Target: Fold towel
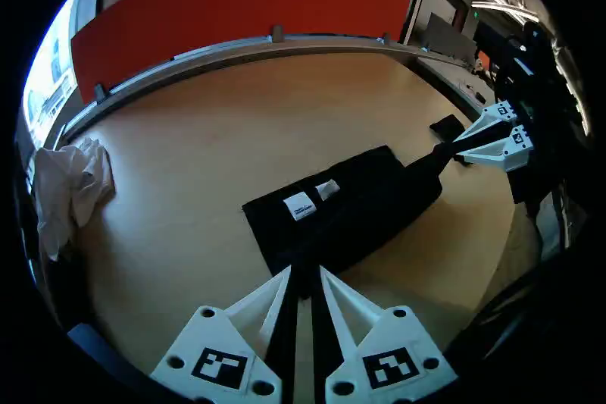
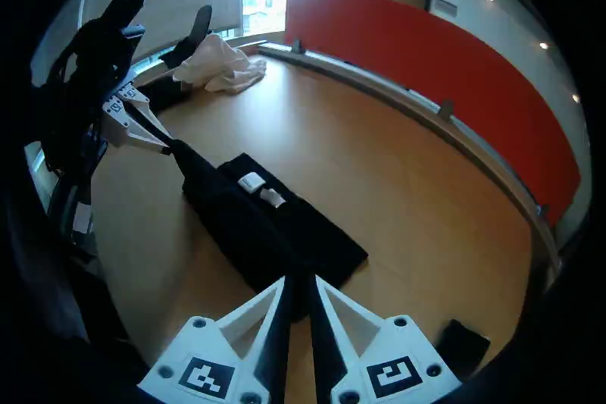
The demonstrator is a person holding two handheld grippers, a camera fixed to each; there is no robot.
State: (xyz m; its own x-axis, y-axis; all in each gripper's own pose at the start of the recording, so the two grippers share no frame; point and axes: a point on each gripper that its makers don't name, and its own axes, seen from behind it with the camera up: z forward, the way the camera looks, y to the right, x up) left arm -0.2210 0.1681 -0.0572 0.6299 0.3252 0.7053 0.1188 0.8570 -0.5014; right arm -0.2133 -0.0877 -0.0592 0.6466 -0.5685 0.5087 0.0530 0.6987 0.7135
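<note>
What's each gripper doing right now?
Left gripper: shut on one end of the black towel.
Right gripper: shut on the towel's opposite end.

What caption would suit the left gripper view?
Left gripper and right gripper pinch opposite ends of a black towel on a wooden table.

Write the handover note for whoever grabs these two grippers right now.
Left tongs: shut on one end of the black cloth towel.
Right tongs: shut on the opposite end.
Towel: a long narrow band stretched between the two, its middle resting on the light wooden table, white tags facing up.
Elsewhere: a crumpled white cloth at the table's edge; a small flat black object near the end the right tongs hold.
Done: it looks folded lengthwise.
Left: probably bring one end over onto the other, lay it flat, release.
</note>
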